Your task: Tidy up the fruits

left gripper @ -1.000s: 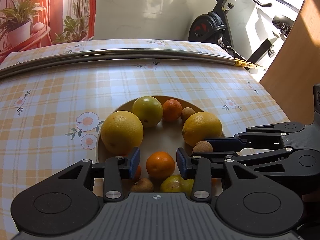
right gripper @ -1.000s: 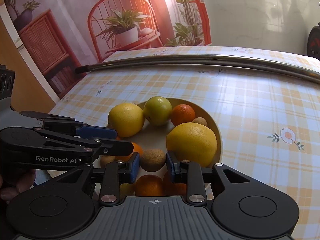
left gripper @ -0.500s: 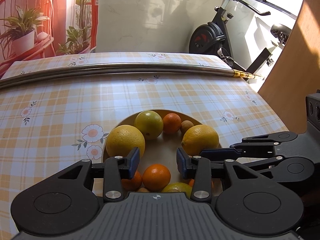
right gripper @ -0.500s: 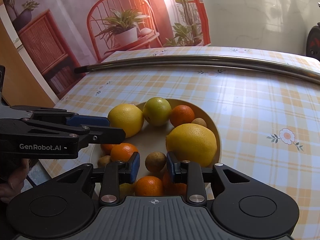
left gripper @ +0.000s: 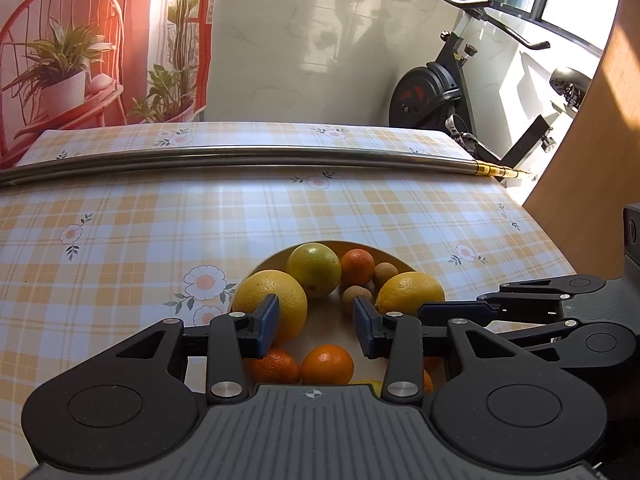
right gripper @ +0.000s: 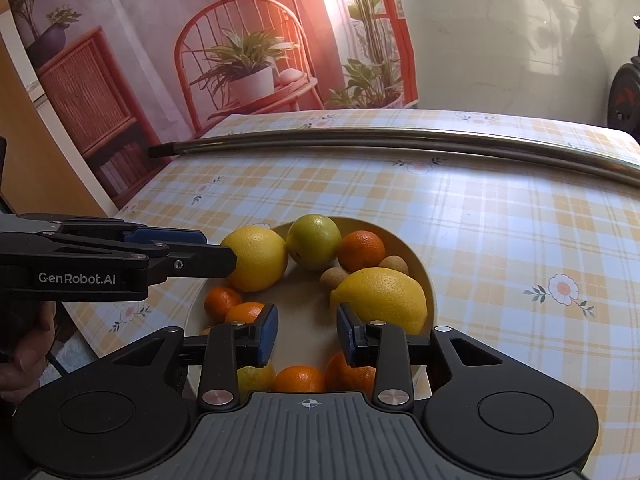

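Both tongs (left gripper: 316, 324) (right gripper: 307, 330) agape above bowl (right gripper: 428, 280)

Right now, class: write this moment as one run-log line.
left claw: open, empty | right claw: open, empty | fruits: all in bowl | phase: hovering over bowl

We hold our left gripper (left gripper: 315, 322) and right gripper (right gripper: 307, 330) side by side, jaws apart and empty; a hand (right gripper: 24, 344), seemingly ours, grips the left handle.

Both wrist cameras are looking forward and down, from near, sharing the fruit bowl (left gripper: 404, 267) (right gripper: 424, 276) from opposite sides.
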{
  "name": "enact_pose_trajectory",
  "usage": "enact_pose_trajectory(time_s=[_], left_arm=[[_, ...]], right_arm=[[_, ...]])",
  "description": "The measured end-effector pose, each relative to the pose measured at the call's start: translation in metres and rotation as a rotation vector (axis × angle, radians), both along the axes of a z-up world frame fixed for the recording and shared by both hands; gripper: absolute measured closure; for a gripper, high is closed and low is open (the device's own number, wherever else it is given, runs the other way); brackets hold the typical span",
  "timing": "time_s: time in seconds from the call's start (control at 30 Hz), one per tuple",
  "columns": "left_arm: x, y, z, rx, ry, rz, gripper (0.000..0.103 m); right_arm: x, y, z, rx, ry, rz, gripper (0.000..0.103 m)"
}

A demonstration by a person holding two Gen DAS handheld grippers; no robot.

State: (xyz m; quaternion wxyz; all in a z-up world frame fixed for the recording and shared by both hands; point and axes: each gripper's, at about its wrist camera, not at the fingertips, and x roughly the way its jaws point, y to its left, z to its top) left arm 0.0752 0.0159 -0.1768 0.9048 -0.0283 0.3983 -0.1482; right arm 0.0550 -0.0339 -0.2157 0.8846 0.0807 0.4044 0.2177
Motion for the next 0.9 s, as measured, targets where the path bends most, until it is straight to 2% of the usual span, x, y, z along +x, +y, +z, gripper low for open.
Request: enact_pose_trajectory(time_s=[0.1,0.13,0.27,0.3,0.33,0.37,0.4,0.43,0.5,0.63,0.77,0.9], left_arm=[[-0.002,0.002,0.007,0.003,-0.033,0.005,0.058],[-0.002,0.003,0.011,0.004,-0.046,0.010,0.053],[-0.005,0.008,0.024,0.006,-0.100,0.032,0.047],[-0.005,0.008,0.027,0.007,-0.108,0.035,0.043],[-0.005,0.009,0.030,0.010,-0.117,0.039,0.032],[-0.005,0.008,0.033,0.016,-0.124,0.042,0.025],[-0.005,0.008,0.036,0.023,-0.131,0.049,0.013],[-0.006,0.009,0.041,0.029,-0.147,0.059,0.008],[-0.007,0.010,0.050,0.038,-0.182,0.071,0.006],[-0.010,0.014,0.072,0.033,-0.257,0.113,0.000],[-0.014,0.017,0.098,0.001,-0.331,0.143,0.000],[-0.020,0.013,0.123,0.009,-0.408,0.163,0.000]], right_arm=[[-0.002,0.001,0.010,-0.023,-0.031,-0.011,0.071],[-0.003,0.000,0.014,-0.024,-0.043,-0.016,0.070],[-0.003,-0.005,0.030,-0.038,-0.086,-0.052,0.058],[-0.003,-0.007,0.034,-0.048,-0.098,-0.063,0.052],[-0.004,-0.009,0.037,-0.055,-0.110,-0.074,0.048],[-0.004,-0.011,0.041,-0.060,-0.122,-0.084,0.038],[-0.005,-0.014,0.046,-0.058,-0.135,-0.094,0.029],[-0.005,-0.017,0.051,-0.049,-0.147,-0.102,0.024],[-0.006,-0.024,0.063,-0.023,-0.170,-0.124,0.006],[-0.007,-0.035,0.088,-0.024,-0.236,-0.179,0.000],[-0.006,-0.044,0.114,-0.039,-0.300,-0.223,0.000],[-0.008,-0.053,0.140,-0.034,-0.366,-0.258,0.000]])
